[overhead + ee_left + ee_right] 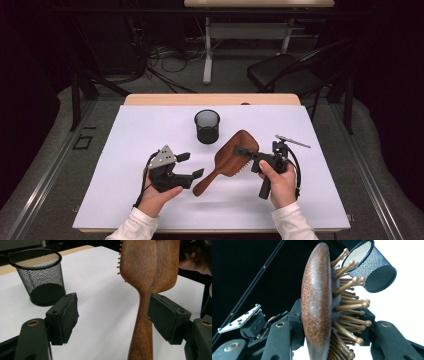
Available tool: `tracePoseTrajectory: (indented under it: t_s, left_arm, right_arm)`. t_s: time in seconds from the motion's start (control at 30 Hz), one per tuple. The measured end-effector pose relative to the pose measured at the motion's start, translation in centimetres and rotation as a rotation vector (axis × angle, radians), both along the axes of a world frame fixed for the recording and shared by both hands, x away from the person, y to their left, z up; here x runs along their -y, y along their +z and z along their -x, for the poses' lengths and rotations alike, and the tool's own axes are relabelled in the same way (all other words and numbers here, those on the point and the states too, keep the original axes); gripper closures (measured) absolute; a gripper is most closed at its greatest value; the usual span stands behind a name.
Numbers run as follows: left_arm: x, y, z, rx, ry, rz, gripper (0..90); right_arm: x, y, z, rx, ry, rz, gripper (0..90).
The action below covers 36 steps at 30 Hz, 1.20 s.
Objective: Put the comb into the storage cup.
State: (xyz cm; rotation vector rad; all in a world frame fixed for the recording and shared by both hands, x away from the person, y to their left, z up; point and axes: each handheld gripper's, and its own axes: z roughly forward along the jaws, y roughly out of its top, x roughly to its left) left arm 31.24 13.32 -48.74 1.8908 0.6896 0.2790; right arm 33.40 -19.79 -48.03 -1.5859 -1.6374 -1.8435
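White table under me, its wooden far edge showing beyond the white sheet. Dark floor, cables and a black chair lie past it.

Wooden hairbrush, near the middle of the table, slightly right. Its paddle head is lifted toward the far right and turned on edge; its handle slants down to the near left, toward my other hand. Bristles face near-right.

My right gripper: jaws clamped on the brush head, one pad on the smooth wooden back, the other among the bristles. My right hand grips it from the near side.

My left gripper, left of the brush handle: jaws apart. In the left gripper view the handle stands between the pads, just against the right one, with clear space to the left one. No clamp there.

Black mesh cup, upright, far side of the brush, well apart from both grippers.
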Motion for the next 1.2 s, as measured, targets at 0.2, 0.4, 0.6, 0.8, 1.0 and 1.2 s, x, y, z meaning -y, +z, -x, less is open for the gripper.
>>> tracePoseTrajectory:
  t_s: [0.2,0.4,0.6,0.8,1.0,1.2]
  left_arm:
    - [-0.5,0.1,-0.3,-0.007,0.016,0.003,24.2]
    - [-1.2,0.2,-0.6,-0.017,0.037,0.023,20.9]
    - [-2.1,0.3,-0.7,-0.004,0.053,0.046,16.6]
    - [-3.0,0.4,-1.0,0.002,0.065,0.053,15.8]
    - [-3.8,0.3,-1.4,-0.004,0.089,0.054,15.8]
    - [-4.4,0.2,-1.6,0.007,0.127,0.035,15.8]
  right_arm:
    - [0.2,0.1,0.0,-0.002,0.001,0.003,52.4]
    - [0.3,0.1,0.0,0.001,-0.003,0.001,52.4]
    - [0.5,0.2,0.0,0.006,-0.014,-0.001,52.4]
    - [0.6,0.2,0.0,0.016,-0.030,-0.003,52.3]
    - [0.6,0.2,0.0,0.015,-0.031,-0.001,52.3]
    - [0.6,0.2,0.0,0.019,-0.041,0.002,52.3]
